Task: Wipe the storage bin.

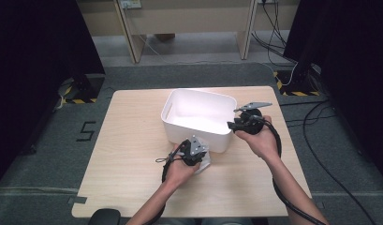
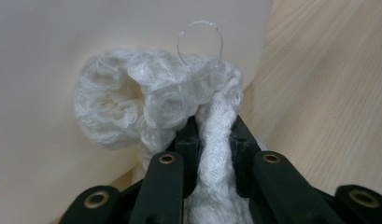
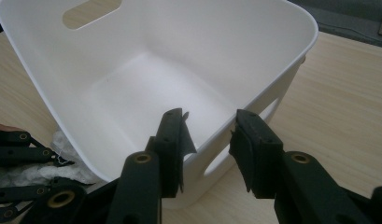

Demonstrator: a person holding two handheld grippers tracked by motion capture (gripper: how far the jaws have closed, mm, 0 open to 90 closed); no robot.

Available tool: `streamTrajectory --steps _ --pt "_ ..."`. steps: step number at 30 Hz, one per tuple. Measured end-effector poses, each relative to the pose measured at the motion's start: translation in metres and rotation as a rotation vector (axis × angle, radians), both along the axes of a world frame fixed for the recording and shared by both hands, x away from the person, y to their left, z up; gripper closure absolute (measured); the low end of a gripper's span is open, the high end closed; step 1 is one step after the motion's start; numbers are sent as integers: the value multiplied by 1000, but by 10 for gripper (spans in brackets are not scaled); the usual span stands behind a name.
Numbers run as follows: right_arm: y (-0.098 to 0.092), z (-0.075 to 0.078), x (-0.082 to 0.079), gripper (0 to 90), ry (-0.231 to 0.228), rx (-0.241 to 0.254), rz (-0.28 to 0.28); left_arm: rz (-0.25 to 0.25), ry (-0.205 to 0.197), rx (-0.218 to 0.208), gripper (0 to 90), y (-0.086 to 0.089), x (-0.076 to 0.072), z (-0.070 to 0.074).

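Here we see the left tongs (image 2: 215, 140) clamped on a white crocheted cloth (image 2: 156, 105), which sits just beside the near wall of the white bin (image 1: 198, 115) on the desk (image 1: 128, 154). The right tongs (image 3: 209, 135) stand open, straddling the bin's near rim.

Black-and-yellow hazard tape (image 1: 77, 100) on grey floor (image 1: 48, 140).
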State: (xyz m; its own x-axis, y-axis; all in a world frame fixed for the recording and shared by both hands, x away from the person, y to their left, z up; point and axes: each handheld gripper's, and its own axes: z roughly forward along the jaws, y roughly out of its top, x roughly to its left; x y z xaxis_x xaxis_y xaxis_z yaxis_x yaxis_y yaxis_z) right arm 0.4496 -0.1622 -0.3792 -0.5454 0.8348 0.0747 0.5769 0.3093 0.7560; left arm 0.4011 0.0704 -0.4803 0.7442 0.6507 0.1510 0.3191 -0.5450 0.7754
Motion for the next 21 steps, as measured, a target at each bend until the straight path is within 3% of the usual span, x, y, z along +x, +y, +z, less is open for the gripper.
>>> streamTrajectory --steps 9,21 --pt "0 0 0 640 -3 -1 1 2 -11 -6 784 0 -1 2" --pt "0 0 0 640 -3 0 1 -2 -51 -31 783 -1 -5 19"
